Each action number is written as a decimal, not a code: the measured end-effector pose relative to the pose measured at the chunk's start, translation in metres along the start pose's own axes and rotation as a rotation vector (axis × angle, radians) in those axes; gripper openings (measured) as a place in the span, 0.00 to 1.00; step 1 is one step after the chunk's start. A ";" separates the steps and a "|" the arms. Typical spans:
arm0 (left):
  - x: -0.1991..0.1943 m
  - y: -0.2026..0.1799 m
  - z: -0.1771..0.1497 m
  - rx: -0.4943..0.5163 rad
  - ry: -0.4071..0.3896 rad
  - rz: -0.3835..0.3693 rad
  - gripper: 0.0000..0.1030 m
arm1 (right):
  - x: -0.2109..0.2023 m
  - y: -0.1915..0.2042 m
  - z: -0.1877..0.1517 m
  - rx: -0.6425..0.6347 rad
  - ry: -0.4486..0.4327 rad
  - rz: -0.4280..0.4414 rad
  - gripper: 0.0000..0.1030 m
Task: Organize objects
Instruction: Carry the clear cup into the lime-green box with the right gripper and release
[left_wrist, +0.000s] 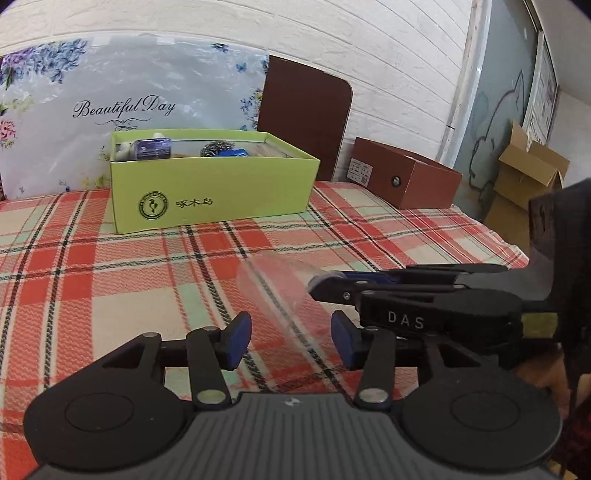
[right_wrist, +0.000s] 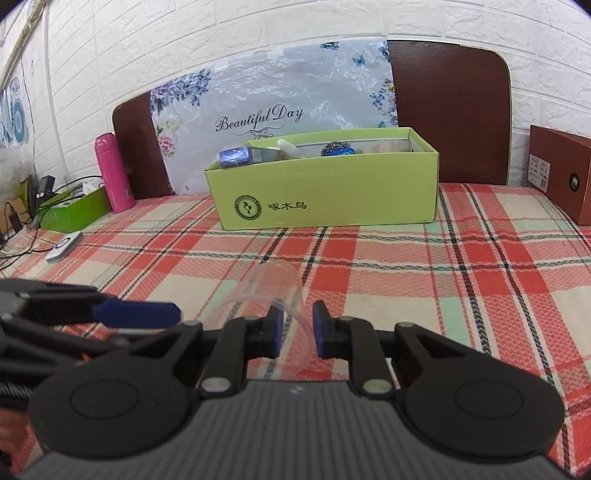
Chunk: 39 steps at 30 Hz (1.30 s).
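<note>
A clear plastic cup (right_wrist: 266, 295) lies on its side on the plaid cloth, its mouth toward me. Its rim passes between the fingers of my right gripper (right_wrist: 298, 330), which stand a little apart on either side of the rim wall. In the left wrist view the cup (left_wrist: 273, 280) lies ahead of my left gripper (left_wrist: 290, 341), which is open and empty, and the right gripper (left_wrist: 332, 288) reaches in from the right to the cup's edge. A green box (left_wrist: 210, 192) holding several small items stands at the back; it also shows in the right wrist view (right_wrist: 325, 192).
A brown box (left_wrist: 402, 173) stands at the back right, also in the right wrist view (right_wrist: 561, 173). A pink bottle (right_wrist: 112, 173), a small green box (right_wrist: 74, 212), cables and a white remote (right_wrist: 64, 245) are at the left. A floral bag (right_wrist: 273, 107) leans on the brown headboard (right_wrist: 450, 110).
</note>
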<state>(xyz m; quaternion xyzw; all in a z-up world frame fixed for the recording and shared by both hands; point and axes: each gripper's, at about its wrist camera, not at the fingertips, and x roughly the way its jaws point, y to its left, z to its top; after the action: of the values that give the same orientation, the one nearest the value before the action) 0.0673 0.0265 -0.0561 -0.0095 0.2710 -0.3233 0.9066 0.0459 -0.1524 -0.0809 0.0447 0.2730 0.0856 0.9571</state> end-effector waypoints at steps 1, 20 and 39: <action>0.002 -0.001 -0.001 -0.005 -0.009 0.018 0.47 | -0.001 -0.001 0.000 -0.002 -0.005 -0.009 0.16; 0.007 -0.021 0.053 -0.015 -0.180 0.149 0.04 | -0.028 -0.004 0.041 -0.058 -0.168 0.007 0.08; 0.073 0.034 0.181 0.002 -0.275 0.262 0.04 | 0.070 -0.019 0.167 -0.183 -0.358 -0.011 0.08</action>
<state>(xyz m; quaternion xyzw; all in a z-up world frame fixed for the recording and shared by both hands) 0.2241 -0.0185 0.0567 -0.0171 0.1431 -0.1984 0.9695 0.1957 -0.1644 0.0215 -0.0292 0.0897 0.0956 0.9909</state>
